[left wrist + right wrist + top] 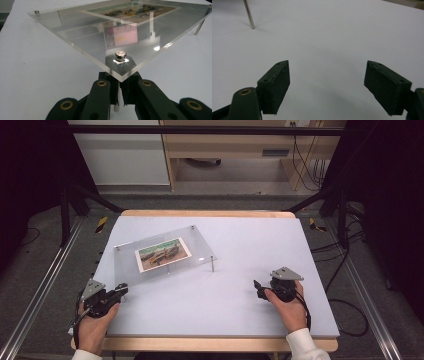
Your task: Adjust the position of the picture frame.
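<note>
Table (240,310): pale lavender top with a wood edge, standing on a grey floor inside a metal frame.

Acrylic panel (165,254): clear rectangular sheet on the left-centre of the table, raised on thin metal legs, turned at an angle to the table edges. It looks tilted, with the near-left corner lower. Picture card (163,253) sits in the middle of the panel, landscape format with brown and green tones. Cannot tell whether it lies on top of the sheet or under it.

Left gripper (120,291): held in the person's left hand (92,325) at the near-left of the table, right at the panel's near-left corner. In the left gripper view the jaws are closed together on the corner leg (119,97) directly below the sheet; the round metal cap (120,55) of that leg sits on top of the corner.

Right gripper (258,288): held in the right hand (292,310) at the near-right of the table, well apart from the panel. Jaws spread wide with nothing between them, just bare table. The right gripper view picks up 1 panel leg (248,13) at upper left, foot on the table.
</note>
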`<state>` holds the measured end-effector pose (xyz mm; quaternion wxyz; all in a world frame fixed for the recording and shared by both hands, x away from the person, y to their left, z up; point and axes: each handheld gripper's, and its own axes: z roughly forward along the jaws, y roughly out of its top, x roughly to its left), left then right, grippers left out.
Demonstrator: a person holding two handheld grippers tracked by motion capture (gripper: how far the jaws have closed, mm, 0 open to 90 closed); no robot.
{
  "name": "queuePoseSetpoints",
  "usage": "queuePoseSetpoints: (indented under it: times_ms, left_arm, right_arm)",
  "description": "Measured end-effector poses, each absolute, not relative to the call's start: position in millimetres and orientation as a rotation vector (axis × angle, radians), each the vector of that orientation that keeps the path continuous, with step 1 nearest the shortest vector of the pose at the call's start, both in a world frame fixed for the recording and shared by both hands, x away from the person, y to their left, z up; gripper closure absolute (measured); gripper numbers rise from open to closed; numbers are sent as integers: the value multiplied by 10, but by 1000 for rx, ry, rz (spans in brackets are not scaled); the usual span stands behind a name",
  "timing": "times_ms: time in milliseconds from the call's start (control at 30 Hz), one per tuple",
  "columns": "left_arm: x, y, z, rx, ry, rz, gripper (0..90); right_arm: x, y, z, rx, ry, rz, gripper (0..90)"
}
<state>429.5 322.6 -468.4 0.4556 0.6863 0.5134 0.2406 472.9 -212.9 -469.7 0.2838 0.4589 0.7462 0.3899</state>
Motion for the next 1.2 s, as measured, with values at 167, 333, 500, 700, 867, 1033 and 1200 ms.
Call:
queuePoseSetpoints:
  times_ms: [167,333,500,700,867,1033,1200]
  left_arm:
    - [4298,3226,-4630,1666,1265,573,842]
    - [4304,3236,-4606,1651,1275,550,842]
    - [4315,3264,-4601,1615,1291,502,843]
    - [4322,3287,-4595,1590,1298,474,842]
    - [4322,3296,-4586,1568,1297,456,842]
    - [4323,3303,-4583,1556,1297,440,840]
    - [4322,3303,-4583,1554,1297,436,839]
  right_arm:
    - [4729,-1915,-4633,1194,2031,1073,203]
    - [4809,-1575,-4538,1129,2094,1115,233]
    - [4945,-1311,-4498,1103,2134,1139,329]
    - [5191,-1075,-4485,1120,2132,1173,443]
    - [5374,-937,-4515,1114,2132,1217,505]
    - [5473,-835,-4538,1110,2138,1297,569]
    - [5543,-769,-4574,1107,2157,1326,632]
